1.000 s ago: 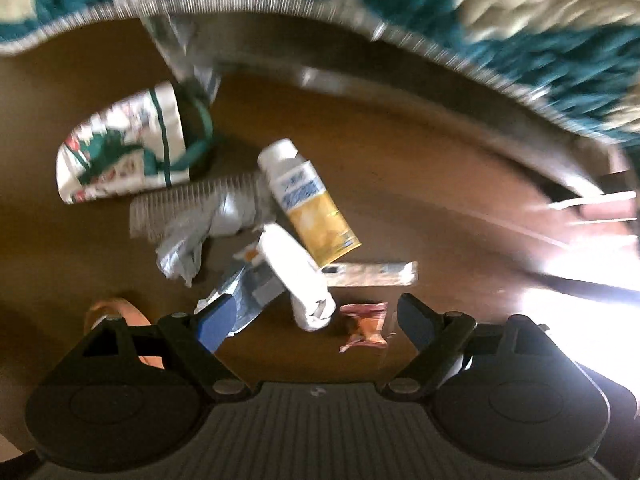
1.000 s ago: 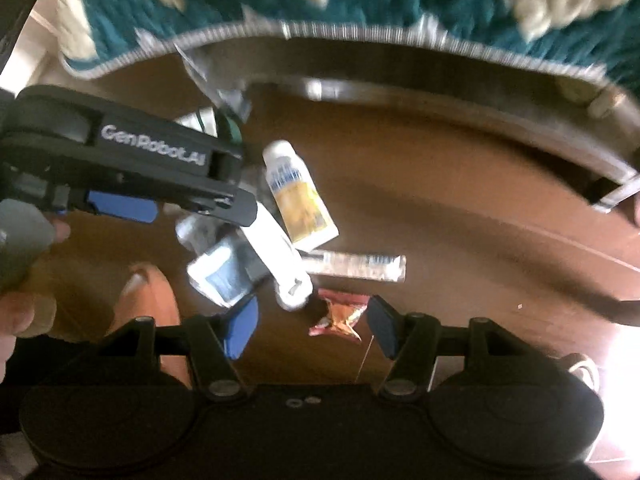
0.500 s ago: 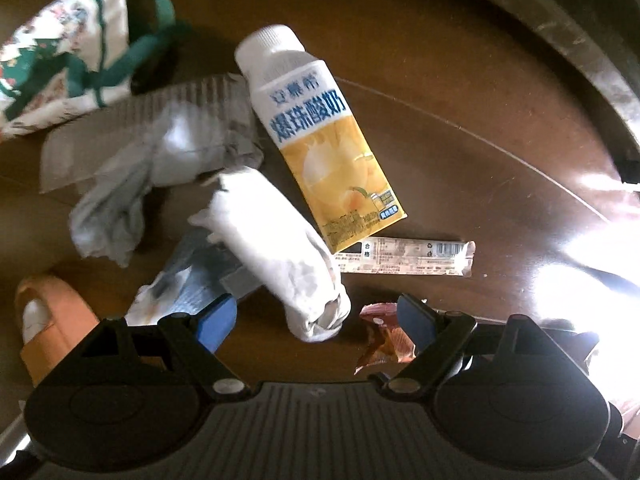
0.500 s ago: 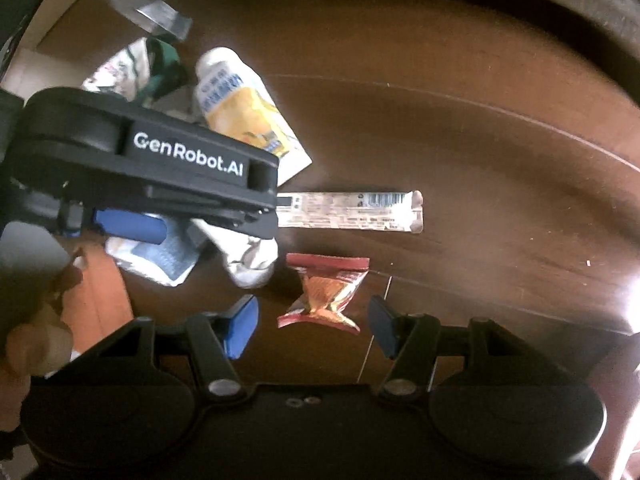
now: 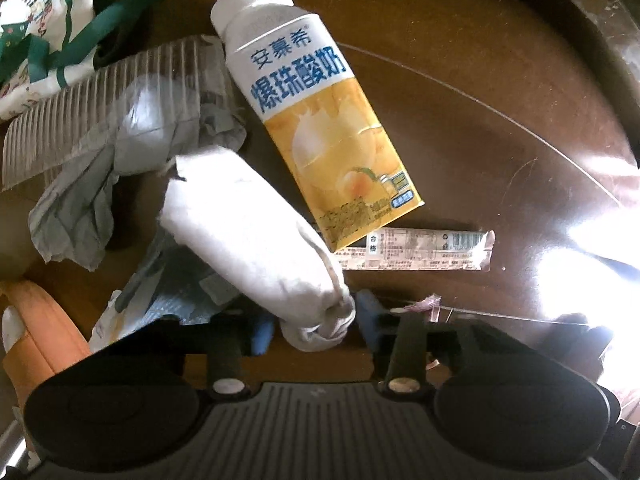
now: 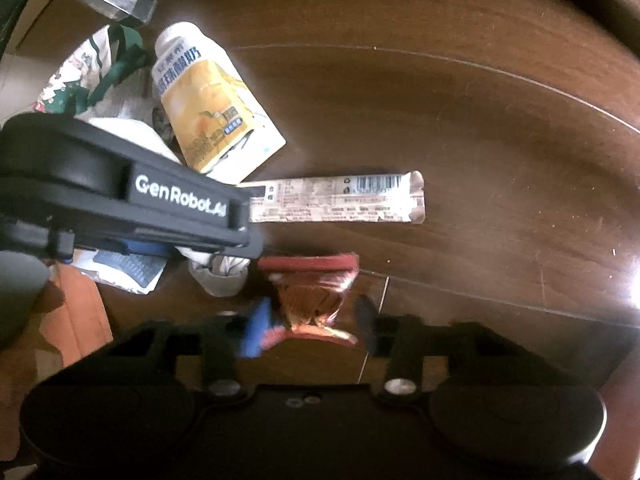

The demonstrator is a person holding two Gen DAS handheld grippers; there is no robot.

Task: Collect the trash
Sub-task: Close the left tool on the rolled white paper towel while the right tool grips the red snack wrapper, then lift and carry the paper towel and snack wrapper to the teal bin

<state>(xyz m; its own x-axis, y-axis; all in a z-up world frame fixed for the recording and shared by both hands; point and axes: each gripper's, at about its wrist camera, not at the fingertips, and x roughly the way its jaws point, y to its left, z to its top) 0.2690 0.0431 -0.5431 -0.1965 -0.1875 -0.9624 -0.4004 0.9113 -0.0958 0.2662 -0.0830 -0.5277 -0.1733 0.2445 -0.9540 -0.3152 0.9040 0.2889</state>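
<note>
Claws both spread: left claw [image 5: 314, 326] straddles tissue wad [image 5: 256, 240], right claw [image 6: 308, 326] straddles red wrapper [image 6: 316, 292]; we should pinch mid-body.

I've lowered both tools: my left gripper [image 5: 314, 326] now straddles the white paper roll [image 5: 256, 236], my right gripper [image 6: 310, 324] the red wrapper [image 6: 312, 292].

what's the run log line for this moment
left gripper: open, straddling white crumpled paper roll | right gripper: open, around red crinkled snack wrapper | brown wooden table: nothing lifted
</note>
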